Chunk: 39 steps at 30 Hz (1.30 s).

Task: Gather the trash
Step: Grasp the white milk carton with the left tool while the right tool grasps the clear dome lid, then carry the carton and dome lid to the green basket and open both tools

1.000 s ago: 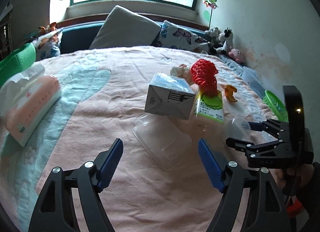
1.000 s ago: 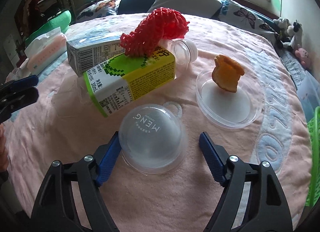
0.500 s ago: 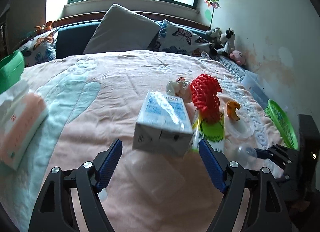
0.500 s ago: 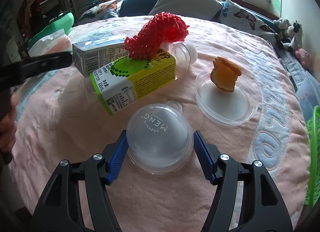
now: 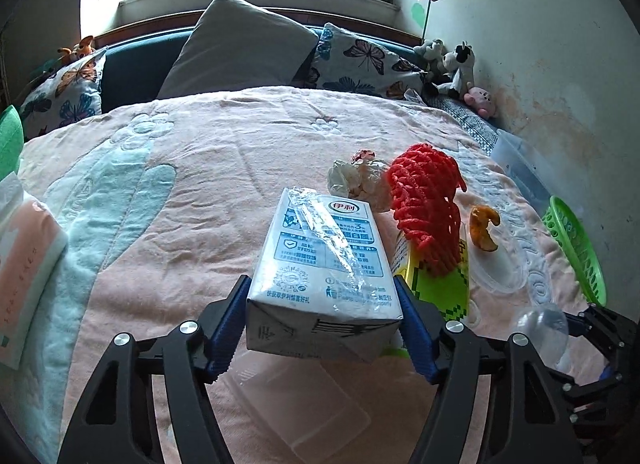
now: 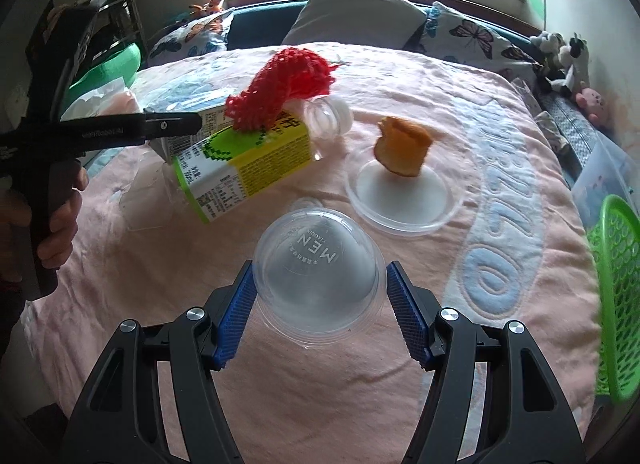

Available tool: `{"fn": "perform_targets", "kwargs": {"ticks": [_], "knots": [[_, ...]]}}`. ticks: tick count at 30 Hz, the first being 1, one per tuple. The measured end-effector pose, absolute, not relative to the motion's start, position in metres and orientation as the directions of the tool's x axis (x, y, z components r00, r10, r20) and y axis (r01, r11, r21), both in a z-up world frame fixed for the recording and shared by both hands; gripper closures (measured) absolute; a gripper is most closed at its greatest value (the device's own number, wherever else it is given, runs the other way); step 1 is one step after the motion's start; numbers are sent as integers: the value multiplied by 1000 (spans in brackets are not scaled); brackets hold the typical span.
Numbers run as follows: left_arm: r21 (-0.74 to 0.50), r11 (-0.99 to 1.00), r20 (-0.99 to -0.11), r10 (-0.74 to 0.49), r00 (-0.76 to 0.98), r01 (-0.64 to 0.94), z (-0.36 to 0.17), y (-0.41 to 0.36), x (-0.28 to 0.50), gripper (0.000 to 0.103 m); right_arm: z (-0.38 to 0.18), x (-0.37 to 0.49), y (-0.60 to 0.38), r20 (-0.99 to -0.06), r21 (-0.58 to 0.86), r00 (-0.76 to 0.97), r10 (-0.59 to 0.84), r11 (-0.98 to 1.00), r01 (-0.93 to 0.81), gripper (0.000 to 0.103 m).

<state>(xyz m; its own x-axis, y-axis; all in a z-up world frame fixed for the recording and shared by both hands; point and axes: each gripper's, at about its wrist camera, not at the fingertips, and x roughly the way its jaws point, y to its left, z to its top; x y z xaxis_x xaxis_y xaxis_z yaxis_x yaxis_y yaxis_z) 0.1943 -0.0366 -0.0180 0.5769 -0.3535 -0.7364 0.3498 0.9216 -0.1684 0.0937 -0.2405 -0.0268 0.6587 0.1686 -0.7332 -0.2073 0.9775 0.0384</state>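
My left gripper (image 5: pixel 322 316) is shut on the near end of a white-and-blue milk carton (image 5: pixel 324 264). Beside the carton lie a green-and-yellow drink carton (image 6: pixel 244 168) and a red foam net (image 5: pixel 428 208) on top of it. My right gripper (image 6: pixel 318 302) is shut on a clear plastic dome lid (image 6: pixel 318 268) resting on the pink bed cover. An orange peel (image 6: pixel 402 144) sits on a clear round lid (image 6: pixel 400 200). A clear bottle (image 6: pixel 326 120) and crumpled wrapper (image 5: pixel 360 180) lie behind.
A green basket (image 6: pixel 618 296) stands at the bed's right edge, with a clear bin (image 5: pixel 524 168) beyond it. A clear flat tray (image 5: pixel 304 408) lies under the left gripper. A tissue pack (image 5: pixel 24 264) lies at left. Pillows (image 5: pixel 240 52) and plush toys (image 5: pixel 452 68) line the head.
My left gripper moved forward and closed on the milk carton. My right gripper closed fully onto the dome lid.
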Motion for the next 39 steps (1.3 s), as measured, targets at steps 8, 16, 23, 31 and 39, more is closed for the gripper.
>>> {"fn": "perform_targets", "kwargs": {"ticks": [8,16,23,31,39], "knots": [[-140,924,-733,-338,591,356,-19,-43,196,37,-24,88,-253,-730,46,666,153,984,-175,38],[-176,918,-701,-370,609,355,1,-25,178,38,-18,80,-266,-716,47,686,130,989,-139,38],[-186,900,-666,-411,622,394,38,-10,143,38,-7,68,-298,-696,53,713,84,996,-65,38],[-219,820,-602,-541,588,529,83,-51,116,38,2,51,-381,-682,41,729,-65,991,126,38],[-234,725,-593,-634,496,648,93,-145,116,38,-11,39,-481,-709,21,671,-219,944,331,37]]}}
